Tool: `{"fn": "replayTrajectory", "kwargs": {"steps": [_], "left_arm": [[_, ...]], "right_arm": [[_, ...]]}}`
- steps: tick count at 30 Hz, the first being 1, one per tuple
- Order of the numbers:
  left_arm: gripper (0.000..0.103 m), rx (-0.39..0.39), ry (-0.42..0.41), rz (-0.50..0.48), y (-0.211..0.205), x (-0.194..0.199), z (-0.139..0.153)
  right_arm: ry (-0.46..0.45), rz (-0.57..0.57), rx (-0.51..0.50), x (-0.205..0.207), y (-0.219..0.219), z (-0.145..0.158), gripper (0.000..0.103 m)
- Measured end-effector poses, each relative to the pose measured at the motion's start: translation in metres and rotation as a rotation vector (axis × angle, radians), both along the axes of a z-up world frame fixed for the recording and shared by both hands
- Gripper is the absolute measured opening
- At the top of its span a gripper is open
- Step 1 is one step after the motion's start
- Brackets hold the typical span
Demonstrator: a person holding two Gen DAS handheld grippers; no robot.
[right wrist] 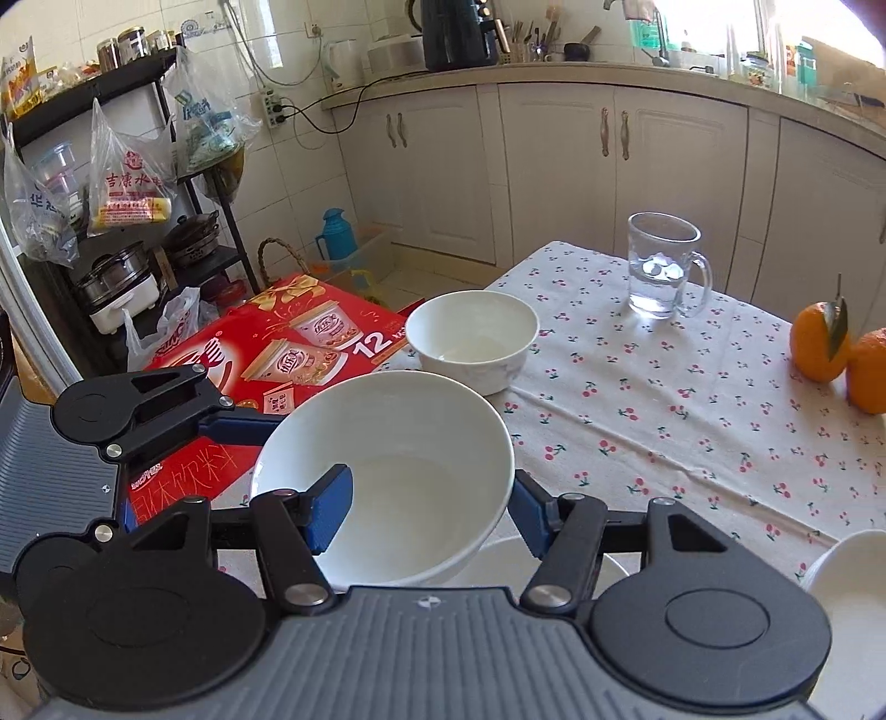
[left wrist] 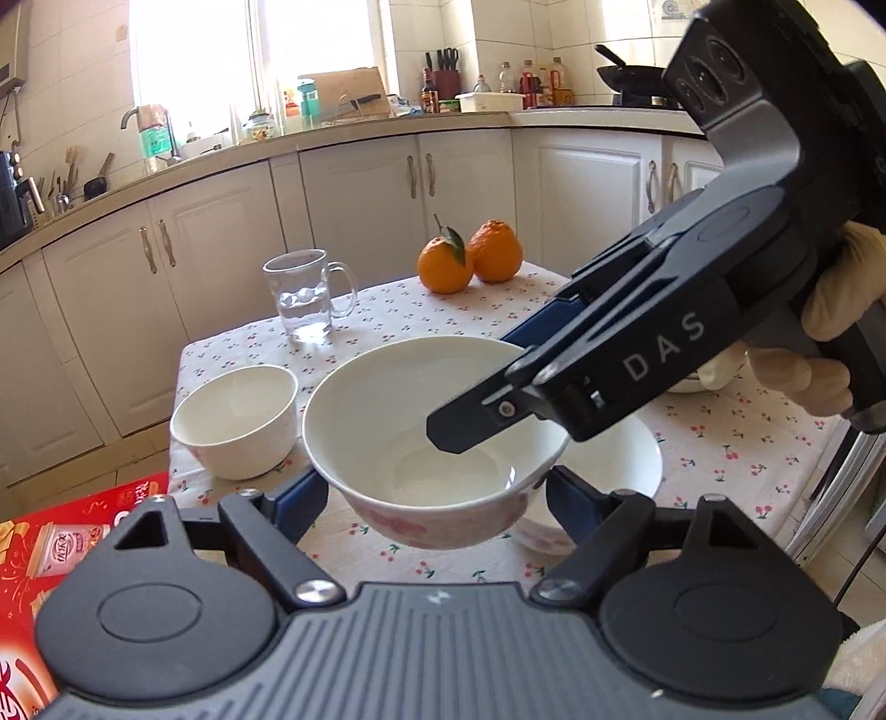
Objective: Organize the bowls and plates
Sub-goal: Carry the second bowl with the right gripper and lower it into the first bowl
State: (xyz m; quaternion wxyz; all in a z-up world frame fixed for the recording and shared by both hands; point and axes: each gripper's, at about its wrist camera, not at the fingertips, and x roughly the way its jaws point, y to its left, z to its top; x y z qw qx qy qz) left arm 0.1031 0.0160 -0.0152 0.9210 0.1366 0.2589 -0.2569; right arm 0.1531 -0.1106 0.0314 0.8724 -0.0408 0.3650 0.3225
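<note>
Right gripper [right wrist: 429,515] clamped on rim of large white bowl [right wrist: 387,476], lifted above another bowl [left wrist: 614,471] on cherry-print tablecloth [right wrist: 637,399]. Left gripper [left wrist: 432,498] spread wide beneath, gripping nothing. Small white bowl [right wrist: 470,338] far left.

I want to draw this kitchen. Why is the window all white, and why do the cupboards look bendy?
Left wrist view: daylight overexposes the window to plain white, hiding outside. Both views: the fisheye lens curves the straight counter and cupboards. Right wrist view: the window corner glares too.
</note>
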Motion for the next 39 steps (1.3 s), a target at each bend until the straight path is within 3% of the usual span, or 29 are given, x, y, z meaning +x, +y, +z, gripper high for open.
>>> {"fn": "replayTrajectory", "kwargs": {"steps": [14,28,39], "left_arm": [[0.085,0.008,0.045,-0.115,-0.046,0.005,-0.014],[0.086,0.028,0.098,-0.127,-0.052,0.01,-0.025],[0.087,-0.013,0.133,-0.132,-0.049,0.015,-0.027]], "right_arm": [[-0.008,-0.144,-0.011,-0.022,-0.058,-0.009,0.067],[0.031,-0.165,-0.016,-0.02,-0.064,-0.03,0.067],[0.038,-0.168,-0.028,-0.02,-0.064,-0.038,0.068]]}}
